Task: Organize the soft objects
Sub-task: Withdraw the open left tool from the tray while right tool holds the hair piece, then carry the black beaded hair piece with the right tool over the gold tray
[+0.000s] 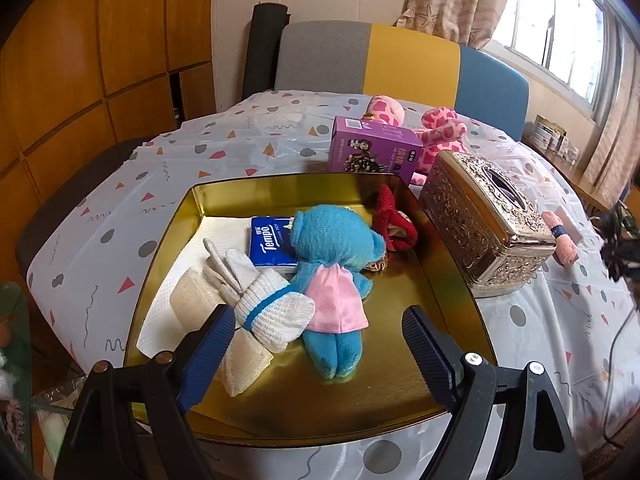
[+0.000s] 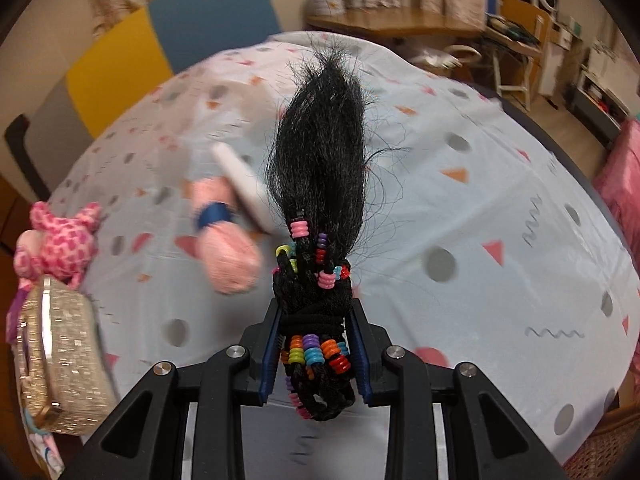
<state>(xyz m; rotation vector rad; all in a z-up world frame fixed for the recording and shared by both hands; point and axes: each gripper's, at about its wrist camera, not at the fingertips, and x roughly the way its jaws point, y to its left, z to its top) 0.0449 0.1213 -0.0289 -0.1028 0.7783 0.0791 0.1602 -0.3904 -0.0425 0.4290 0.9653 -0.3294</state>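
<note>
My left gripper [image 1: 320, 336] is open and empty, just above the near part of a gold tray [image 1: 400, 400]. In the tray lie a blue plush in a pink dress [image 1: 336, 276], rolled white socks [image 1: 268, 304], a Tempo tissue pack [image 1: 272, 240], a beige cloth [image 1: 196, 300] and a red plush item [image 1: 394, 220]. My right gripper [image 2: 314, 320] is shut on a black hair bundle with coloured beads [image 2: 320, 184], held above the tablecloth. A pink rolled towel with a blue band [image 2: 224, 240] lies on the table left of it.
An ornate gold tissue box [image 1: 484, 220] stands right of the tray; it also shows in the right wrist view [image 2: 60, 364]. A purple box [image 1: 372, 148] and a pink spotted plush [image 1: 440, 132] lie behind the tray. A white flat object [image 2: 244, 184] lies by the towel. Chairs stand behind the table.
</note>
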